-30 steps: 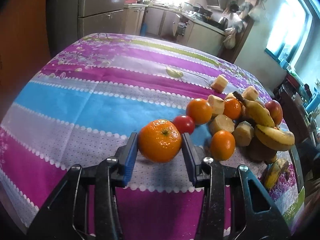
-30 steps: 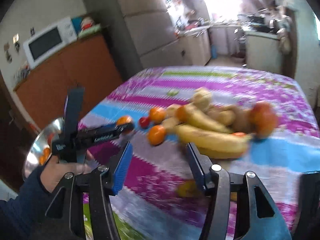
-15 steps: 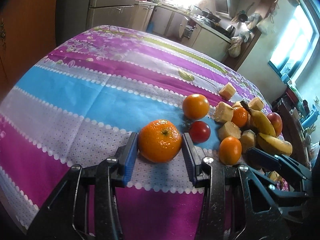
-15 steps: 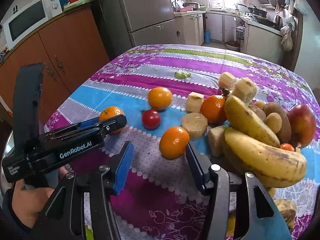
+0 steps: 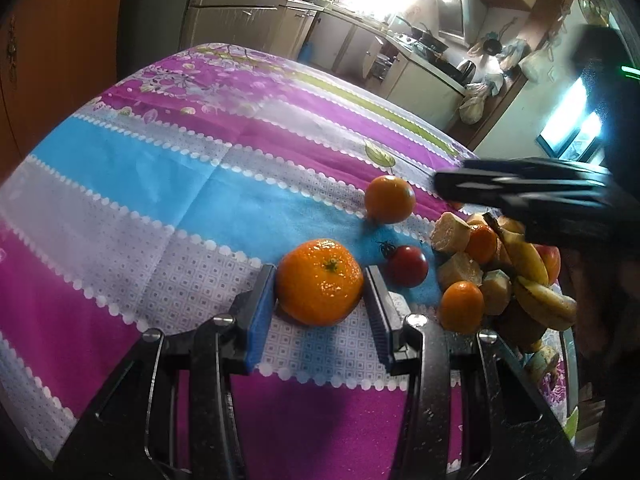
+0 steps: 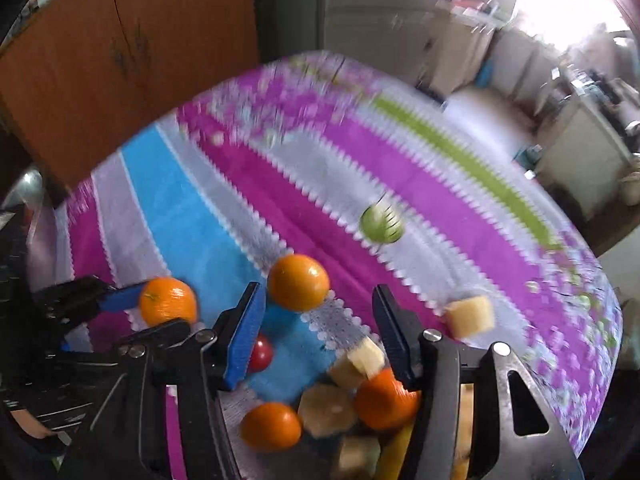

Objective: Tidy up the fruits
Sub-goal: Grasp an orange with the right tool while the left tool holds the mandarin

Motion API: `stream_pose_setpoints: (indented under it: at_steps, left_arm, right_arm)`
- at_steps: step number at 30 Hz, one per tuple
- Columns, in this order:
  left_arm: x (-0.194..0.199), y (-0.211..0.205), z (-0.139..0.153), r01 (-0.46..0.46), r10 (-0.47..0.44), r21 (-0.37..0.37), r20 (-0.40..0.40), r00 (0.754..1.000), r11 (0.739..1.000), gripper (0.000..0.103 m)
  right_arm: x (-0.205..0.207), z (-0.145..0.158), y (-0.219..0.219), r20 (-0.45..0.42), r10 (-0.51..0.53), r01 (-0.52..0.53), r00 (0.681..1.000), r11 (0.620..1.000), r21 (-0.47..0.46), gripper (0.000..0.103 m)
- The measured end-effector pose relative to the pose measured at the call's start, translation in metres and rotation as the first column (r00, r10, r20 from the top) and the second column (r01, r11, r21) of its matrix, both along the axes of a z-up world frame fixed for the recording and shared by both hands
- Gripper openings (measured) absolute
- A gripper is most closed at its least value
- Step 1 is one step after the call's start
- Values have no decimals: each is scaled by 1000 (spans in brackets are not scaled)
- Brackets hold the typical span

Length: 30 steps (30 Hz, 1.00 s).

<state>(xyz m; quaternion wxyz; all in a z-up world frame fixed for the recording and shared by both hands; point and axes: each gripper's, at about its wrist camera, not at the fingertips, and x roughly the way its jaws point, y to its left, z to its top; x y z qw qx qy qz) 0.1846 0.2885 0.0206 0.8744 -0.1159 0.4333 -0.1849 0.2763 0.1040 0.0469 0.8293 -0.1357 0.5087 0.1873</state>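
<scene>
Orange between my left jaws: a mandarin point(image 5: 320, 282), stem up, blue pads pressed to both its flanks, so my left gripper point(image 5: 320, 294) is pinching it just over the striped tablecloth point(image 5: 160, 168) of the table. From the left wrist view, a red tomato point(image 5: 407, 266) sits just right of the mandarin, a smooth orange point(image 5: 390, 199) beyond the tomato, and the fruit heap point(image 5: 500, 276) of bananas, oranges and pale chunks crowds the table's right edge. My right gripper point(image 5: 520, 196) cuts across above that heap as a dark bar.

The right wrist view, blurred, gives what the left cannot: my right gripper point(image 6: 318, 320) with jaws spread wide and nothing between them, hanging over the near side of the heap, the smooth orange point(image 6: 298, 282) just ahead of the left pad. It also shows the mandarin point(image 6: 168, 301) from the side in the left gripper point(image 6: 120, 312), and a lone pale chunk point(image 6: 469, 316) to the right of the smooth orange.

Left of the mandarin and beyond the smooth orange the cloth lies bare to the far rim; the heap side is tight.
</scene>
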Motion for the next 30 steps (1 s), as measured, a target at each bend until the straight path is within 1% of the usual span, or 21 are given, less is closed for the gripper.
stream_pose_setpoints:
  at_steps: [1, 2, 4, 8, 10, 11, 14, 16, 21, 28, 29, 30]
  left_arm:
    - [1, 0, 0, 1, -1, -1, -1, 1000, 1000, 44]
    - [1, 0, -1, 2, -2, -1, -3, 1000, 1000, 44]
    - [2, 1, -1, 2, -2, -5, -3, 1000, 1000, 45]
    - [2, 0, -2, 1, -2, -11, -6, 1000, 1000, 45]
    - [2, 0, -2, 1, -1, -13, -6, 1000, 1000, 45]
    - [2, 0, -2, 1, -1, -14, -6, 1000, 1000, 45]
    - [2, 1, -2, 1, -1, -15, -7, 1000, 1000, 45]
    - [1, 1, -2, 0, 0, -15, -6, 1000, 1000, 45]
    - [2, 0, -2, 0, 0, -12, -7, 1000, 1000, 45]
    - [3, -1, -2, 3, -3, -4, -5, 1000, 1000, 45]
    - [3, -1, -2, 4, -4, -4, -5, 1000, 1000, 45]
    - [4, -1, -3, 7, -7, -5, -5, 1000, 1000, 45]
  right_arm:
    - [7, -8, 6, -38, 18, -19, 999, 1000, -17, 58]
    - [8, -12, 11, -48, 32, -34, 998, 999, -30, 56]
    - [12, -17, 23, -39, 49, -52, 998, 994, -91, 56]
    - [30, -37, 37, -75, 51, -65, 996, 975, -211, 55]
    - [35, -39, 38, -66, 50, -63, 997, 974, -217, 52]
    - [38, -39, 40, -69, 44, -59, 997, 974, -220, 44]
    - [40, -42, 46, -69, 42, -57, 997, 970, -236, 42]
    - [40, -42, 45, -74, 36, -52, 997, 972, -231, 42]
    - [40, -39, 32, -77, -3, -14, 997, 976, -215, 44]
    - [33, -36, 26, -75, -24, 7, 997, 977, -212, 44]
    - [31, -36, 26, -65, -27, 13, 998, 978, -210, 37]
    - [30, -36, 26, -58, -31, 18, 998, 977, -212, 37]
